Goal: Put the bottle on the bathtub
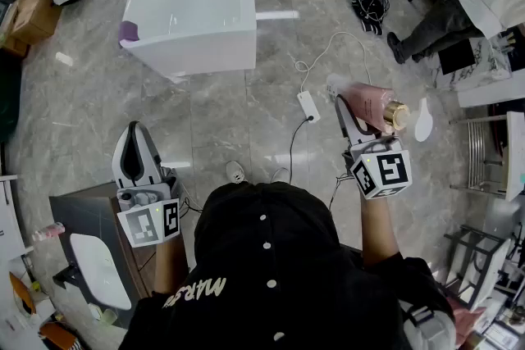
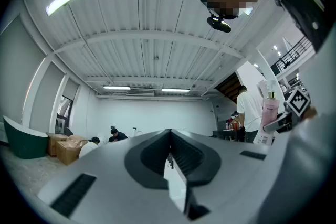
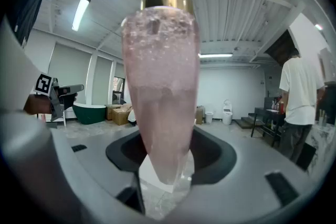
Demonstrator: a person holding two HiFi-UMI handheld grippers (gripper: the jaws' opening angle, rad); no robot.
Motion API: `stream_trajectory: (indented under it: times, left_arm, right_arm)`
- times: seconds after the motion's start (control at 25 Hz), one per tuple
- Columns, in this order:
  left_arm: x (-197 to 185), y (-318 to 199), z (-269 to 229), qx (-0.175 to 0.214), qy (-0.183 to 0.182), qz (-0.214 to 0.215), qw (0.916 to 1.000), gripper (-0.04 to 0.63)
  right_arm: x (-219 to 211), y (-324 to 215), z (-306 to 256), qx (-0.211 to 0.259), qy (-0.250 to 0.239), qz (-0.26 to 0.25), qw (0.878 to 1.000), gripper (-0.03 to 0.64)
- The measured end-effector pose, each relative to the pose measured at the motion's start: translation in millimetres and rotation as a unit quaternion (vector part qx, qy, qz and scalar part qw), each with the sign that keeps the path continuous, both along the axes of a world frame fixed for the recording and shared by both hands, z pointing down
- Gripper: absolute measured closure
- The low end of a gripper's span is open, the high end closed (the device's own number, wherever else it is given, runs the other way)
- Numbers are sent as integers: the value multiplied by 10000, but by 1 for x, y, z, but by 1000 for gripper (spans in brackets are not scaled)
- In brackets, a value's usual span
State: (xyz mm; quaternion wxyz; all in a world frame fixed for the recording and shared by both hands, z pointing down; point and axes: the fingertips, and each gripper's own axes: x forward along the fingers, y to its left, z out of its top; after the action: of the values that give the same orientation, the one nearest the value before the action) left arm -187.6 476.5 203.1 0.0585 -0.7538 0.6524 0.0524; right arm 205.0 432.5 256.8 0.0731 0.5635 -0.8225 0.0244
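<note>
Head view showed the task at its carrying stage, as I judged it. The bottle (image 1: pixel 375 106) was off any surface, clamped in the right tool (image 1: pixel 358 115) in front of the person and to their right, above the floor (image 1: pixel 230 119). It was well apart from the bathtub (image 1: pixel 197 53), which stood ahead and to the left. Nothing rested on the tub's rim. The pick-up looked done. What remained was crossing the floor and setting the bottle down on the tub.

In the right gripper view, the right tool (image 3: pixel 163 168) gripped the bottle (image 3: pixel 160 86) near its base, with the neck pointing away from the camera. The left gripper view showed the left tool (image 2: pixel 169 139) with its jaws pressed together and nothing between them. In the head view the left tool (image 1: pixel 136 143) hung low on the person's left.

The bottle had a frosted pink body that let light through, with bubbles in the liquid near the shoulder. It also had a polished gold collar and a smooth white cap. Such a slick, rounded body would probably slip if the grip loosened. The bathtub was a glossy white rectangle with flat, narrow edges and a small dark drain. The floor was polished grey stone with pale veins, and a white cable (image 1: pixel 328 49) trailed across it.
</note>
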Motion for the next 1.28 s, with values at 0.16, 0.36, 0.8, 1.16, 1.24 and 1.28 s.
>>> stream_trajectory:
  times: [0.16,0.36,0.8,1.16,1.24,1.28]
  left_arm:
    - [-5,-1,2,-6,6,31,10000,584]
    - [-22,-4,10,-8,179,55,9998,584]
    - [-66,-12,14,22,63,339,9994,584]
    - [-72,-36,20,-57,114,452,9989,584]
    - [-70,-47,22,-95,90,470,9988,584]
    - [-70,-52,23,-109,80,469,9988,584]
  right_arm:
    - [-5,0,1,25,7,18,10000,383]
    - [-19,0,1,36,87,64,9999,383]
    - [-56,2,-7,160,-232,336,9990,383]
    - [-66,-12,-6,132,-113,366,9992,383]
    - [-64,-23,-5,98,-123,377,9992,383]
    - [-63,-29,-4,84,-130,377,9992,383]
